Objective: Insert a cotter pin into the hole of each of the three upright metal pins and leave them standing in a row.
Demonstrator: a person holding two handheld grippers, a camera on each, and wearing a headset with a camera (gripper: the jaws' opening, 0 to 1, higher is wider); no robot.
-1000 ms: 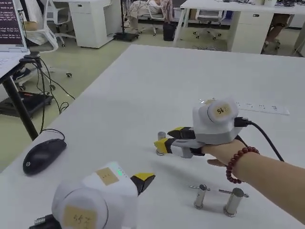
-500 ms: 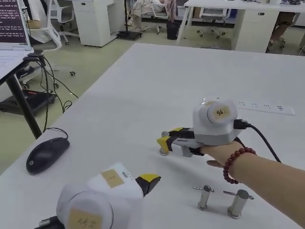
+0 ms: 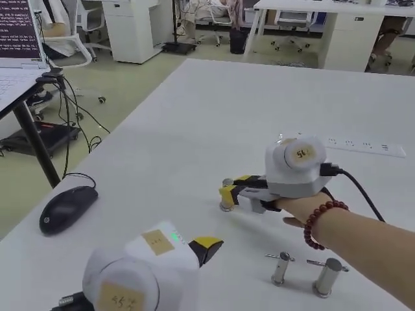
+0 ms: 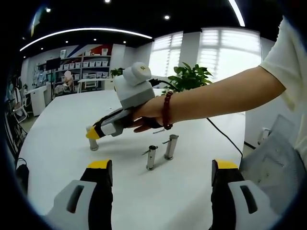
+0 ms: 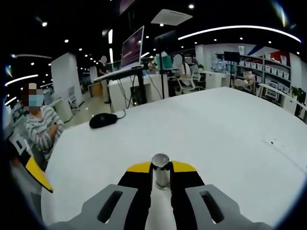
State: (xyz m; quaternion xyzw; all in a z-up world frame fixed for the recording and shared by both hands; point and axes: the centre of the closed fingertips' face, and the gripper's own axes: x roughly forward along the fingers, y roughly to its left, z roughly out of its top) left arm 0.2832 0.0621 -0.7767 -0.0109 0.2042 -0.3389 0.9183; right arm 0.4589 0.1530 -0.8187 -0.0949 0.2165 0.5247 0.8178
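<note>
My right gripper (image 3: pixel 228 193) reaches left over the white table and is shut on an upright metal pin (image 3: pixel 226 196), whose base stands on the tabletop. The right gripper view shows that metal pin (image 5: pixel 160 176) clamped between the yellow-tipped jaws of the right gripper (image 5: pixel 160 168). Two more upright pins (image 3: pixel 280 267) (image 3: pixel 326 276) stand side by side nearer to me, each with a cotter pin through its top. My left gripper (image 4: pixel 160 171) hovers low at the front left, open and holding nothing, facing the two pins (image 4: pixel 151 157) (image 4: pixel 170 146) and the right gripper (image 4: pixel 94 132).
A black mouse (image 3: pixel 67 207) lies near the table's left edge. A white power strip (image 3: pixel 360 146) lies behind the right gripper, whose black cable trails right. A laptop (image 3: pixel 19 39) sits on a separate stand at far left. Bare tabletop (image 3: pixel 194 129) stretches beyond the pins.
</note>
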